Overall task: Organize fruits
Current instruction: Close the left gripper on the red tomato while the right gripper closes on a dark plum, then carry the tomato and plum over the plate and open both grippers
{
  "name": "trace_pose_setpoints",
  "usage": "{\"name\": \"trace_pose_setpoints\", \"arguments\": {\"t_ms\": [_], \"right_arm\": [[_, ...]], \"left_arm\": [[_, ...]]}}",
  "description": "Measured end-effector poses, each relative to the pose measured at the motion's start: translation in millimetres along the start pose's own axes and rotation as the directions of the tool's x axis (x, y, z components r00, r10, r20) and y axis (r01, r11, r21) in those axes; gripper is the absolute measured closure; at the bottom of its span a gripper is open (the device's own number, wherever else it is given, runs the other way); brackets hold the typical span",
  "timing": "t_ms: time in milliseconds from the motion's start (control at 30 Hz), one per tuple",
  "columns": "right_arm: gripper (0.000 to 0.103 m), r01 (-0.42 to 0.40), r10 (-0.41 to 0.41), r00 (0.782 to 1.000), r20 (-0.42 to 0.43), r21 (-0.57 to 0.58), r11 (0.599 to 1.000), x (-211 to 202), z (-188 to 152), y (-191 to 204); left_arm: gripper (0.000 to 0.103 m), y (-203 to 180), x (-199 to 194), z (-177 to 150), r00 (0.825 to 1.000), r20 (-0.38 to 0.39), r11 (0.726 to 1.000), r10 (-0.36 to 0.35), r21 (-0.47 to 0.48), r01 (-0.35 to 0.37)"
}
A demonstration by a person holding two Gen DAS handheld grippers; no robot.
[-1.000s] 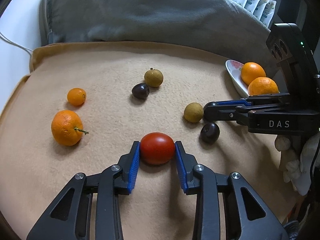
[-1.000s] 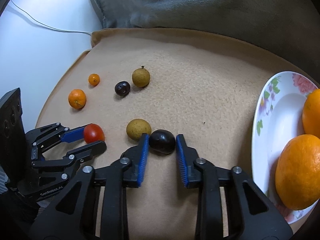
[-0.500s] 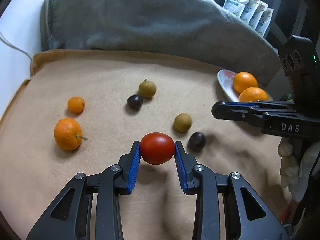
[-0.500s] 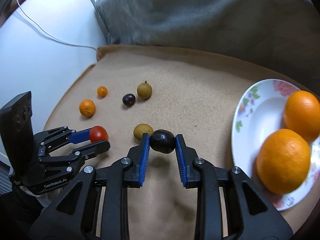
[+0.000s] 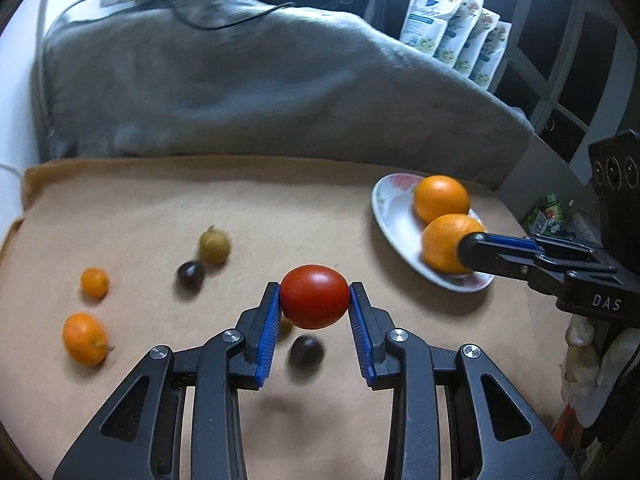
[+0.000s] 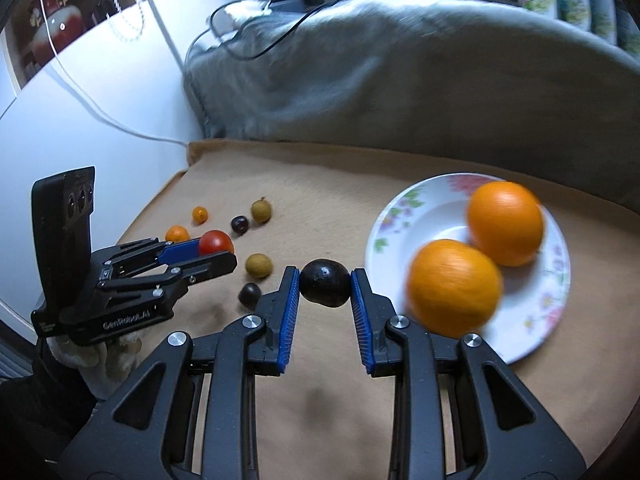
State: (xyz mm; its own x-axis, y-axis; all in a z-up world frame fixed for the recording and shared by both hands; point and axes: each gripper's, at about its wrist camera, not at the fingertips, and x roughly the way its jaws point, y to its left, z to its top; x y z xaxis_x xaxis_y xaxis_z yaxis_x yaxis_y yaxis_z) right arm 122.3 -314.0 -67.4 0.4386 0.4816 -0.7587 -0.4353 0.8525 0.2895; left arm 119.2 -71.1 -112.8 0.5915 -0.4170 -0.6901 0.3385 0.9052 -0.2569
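My left gripper (image 5: 314,300) is shut on a red tomato (image 5: 314,296) and holds it in the air above the tan mat; it also shows in the right wrist view (image 6: 208,250). My right gripper (image 6: 325,288) is shut on a dark plum (image 6: 325,289), held above the mat just left of the floral plate (image 6: 532,320), which holds two oranges (image 6: 454,288). On the mat lie another dark plum (image 5: 306,352), a further one (image 5: 191,275), two brown-green fruits (image 5: 215,245), and two small oranges (image 5: 85,338).
A grey blanket (image 5: 260,92) lies bunched along the far edge of the mat. White pouches (image 5: 452,36) stand behind it at the right. A white wall with a cable (image 6: 100,112) is at the left.
Both grippers have risen with their fruit. The left gripper lifted the tomato off the mat and moved toward the plate. The right gripper carried its plum up and toward the plate.
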Motion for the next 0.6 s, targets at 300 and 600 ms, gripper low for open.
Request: {"name": "trace_pose_setpoints", "arguments": {"t_ms": [300, 600], "right_arm": [[0.076, 0.078, -0.08, 0.996, 0.034, 0.077, 0.994, -36, -13, -49], [0.076, 0.121, -0.124, 0.992, 0.017, 0.125, 0.985, -41, -23, -85]], "left_arm": [[0.071, -31, 24, 23, 0.999, -0.008, 0.998, -0.049, 0.041, 0.049], [0.071, -45, 49, 39, 0.996, -0.039, 0.995, -0.081, 0.051, 0.083]]}}
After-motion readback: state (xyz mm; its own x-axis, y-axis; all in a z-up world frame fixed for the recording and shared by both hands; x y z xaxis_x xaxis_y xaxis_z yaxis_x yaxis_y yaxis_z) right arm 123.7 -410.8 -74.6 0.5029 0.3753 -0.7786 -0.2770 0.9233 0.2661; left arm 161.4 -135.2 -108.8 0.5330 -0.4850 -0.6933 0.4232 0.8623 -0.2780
